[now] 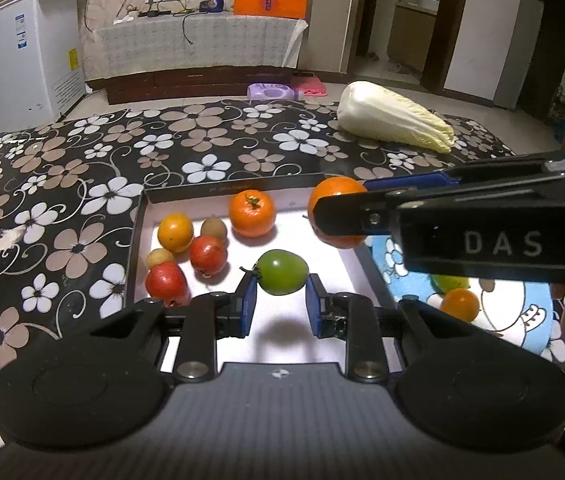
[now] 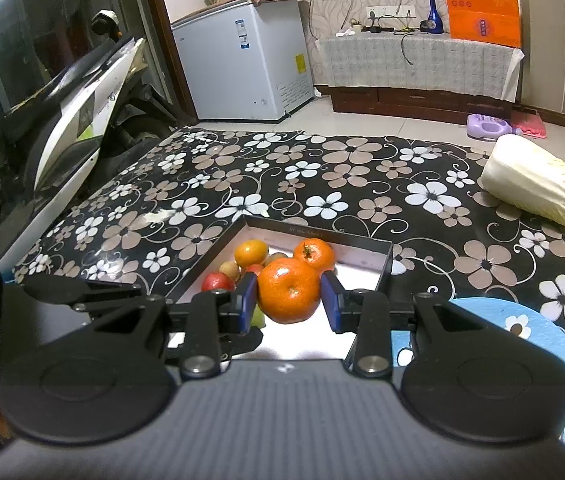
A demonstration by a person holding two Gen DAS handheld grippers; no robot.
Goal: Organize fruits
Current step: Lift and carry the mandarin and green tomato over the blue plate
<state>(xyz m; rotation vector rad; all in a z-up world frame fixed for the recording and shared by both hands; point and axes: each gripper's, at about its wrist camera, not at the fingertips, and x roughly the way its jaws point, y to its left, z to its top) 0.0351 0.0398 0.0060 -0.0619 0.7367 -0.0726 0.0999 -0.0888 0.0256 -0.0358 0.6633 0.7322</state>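
Floral black oilcloth covers the table (image 1: pixel 82 184). Your left gripper (image 1: pixel 281 305) has its jaws clamped on the round green fruit (image 1: pixel 282 272) over the white shallow box (image 1: pixel 138 240); the right gripper (image 2: pixel 289 300) grips a large orange mandarin (image 2: pixel 288 290) at the box's three o'clock edge. Lower each into bare floor before releasing, clear of the red fruits (image 1: pixel 208 255) at nine o'clock.

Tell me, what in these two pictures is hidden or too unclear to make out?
- Green fruit on the blue plate, left wrist view: mostly covered by the right gripper; kind unclear.
- Blue plate, right wrist view: cut off by the gripper body.
- Box contents, right wrist view: partly hidden behind the held orange.
- Freezer label, left wrist view: too small to read.
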